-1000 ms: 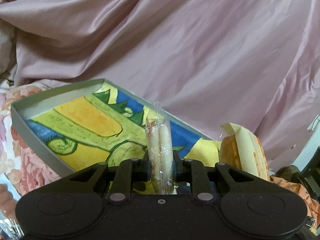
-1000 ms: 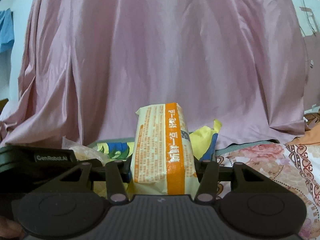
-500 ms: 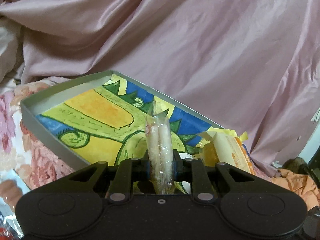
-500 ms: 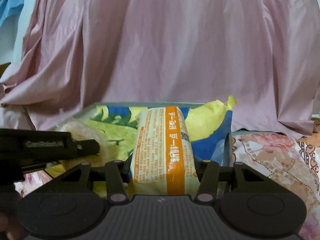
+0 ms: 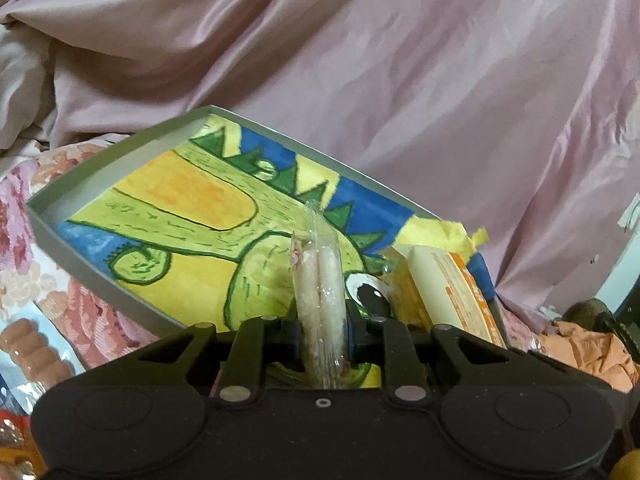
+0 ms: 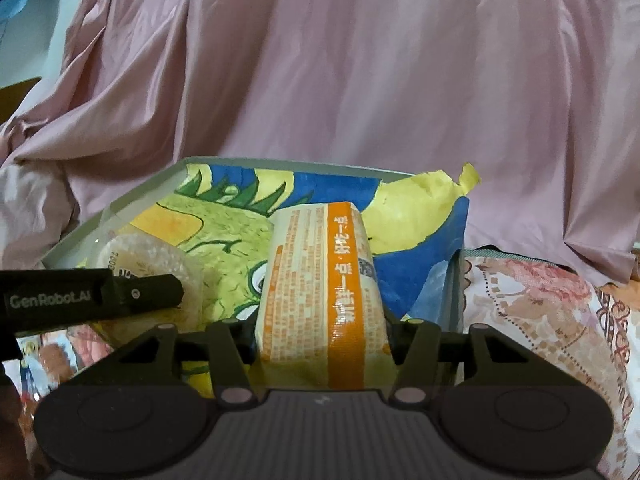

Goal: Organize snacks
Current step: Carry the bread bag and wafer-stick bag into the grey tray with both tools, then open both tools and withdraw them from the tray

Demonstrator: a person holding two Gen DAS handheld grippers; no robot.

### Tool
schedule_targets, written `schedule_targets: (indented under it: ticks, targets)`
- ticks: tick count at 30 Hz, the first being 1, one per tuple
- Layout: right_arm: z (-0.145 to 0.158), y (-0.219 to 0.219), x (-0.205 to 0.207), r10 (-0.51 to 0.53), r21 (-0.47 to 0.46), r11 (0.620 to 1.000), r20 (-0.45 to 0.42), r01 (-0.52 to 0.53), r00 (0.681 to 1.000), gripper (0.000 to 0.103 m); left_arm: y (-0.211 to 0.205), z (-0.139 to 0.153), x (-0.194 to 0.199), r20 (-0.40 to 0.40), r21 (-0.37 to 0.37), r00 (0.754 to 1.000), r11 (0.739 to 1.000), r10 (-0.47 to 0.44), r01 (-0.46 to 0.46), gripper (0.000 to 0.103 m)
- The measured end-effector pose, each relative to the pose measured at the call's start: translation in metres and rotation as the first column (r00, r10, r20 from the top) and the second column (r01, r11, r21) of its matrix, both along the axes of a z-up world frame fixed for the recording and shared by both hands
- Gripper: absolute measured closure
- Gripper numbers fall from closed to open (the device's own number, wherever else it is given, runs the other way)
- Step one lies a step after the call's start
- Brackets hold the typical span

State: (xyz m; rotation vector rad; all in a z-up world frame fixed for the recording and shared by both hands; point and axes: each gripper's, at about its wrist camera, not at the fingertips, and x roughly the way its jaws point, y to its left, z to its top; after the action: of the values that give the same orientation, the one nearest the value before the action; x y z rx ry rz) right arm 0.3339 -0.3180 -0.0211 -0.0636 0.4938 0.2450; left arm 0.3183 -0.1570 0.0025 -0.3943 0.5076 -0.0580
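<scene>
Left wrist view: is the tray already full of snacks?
No: the tray shows mostly bare dinosaur drawing, with only the orange-striped packet at its right end.

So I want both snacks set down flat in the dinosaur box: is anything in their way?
Nothing visible blocks either. The box floor ahead of the clear packet is bare; the orange-striped packet is already over it.
</scene>
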Motion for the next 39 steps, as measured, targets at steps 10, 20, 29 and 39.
schedule_targets:
  ticks: [10,20,29,39]
  targets:
    - [-0.001,-0.011,-0.004,0.007,0.000,1.000,0.001,-0.007,1.000,0.043,0.003,0.008,0.011,0.008,0.028,1.000,1.000,0.003,-0.004,0.073]
    - [0.008,-0.005,-0.011,0.015,0.008,1.000,0.058,-0.016,0.998,0.019,0.010,0.024,-0.002,0.060,0.013,0.996,0.998,0.059,-0.060,0.018]
    - [0.019,0.001,-0.040,0.020,0.009,1.000,0.162,-0.022,0.987,0.001,0.026,0.048,-0.031,0.134,0.032,0.983,0.990,0.130,-0.135,0.001]
    - [0.044,0.007,-0.096,-0.047,0.069,0.997,0.287,0.028,0.957,0.000,0.043,0.073,-0.087,0.233,0.125,0.962,0.977,0.140,-0.173,0.001]
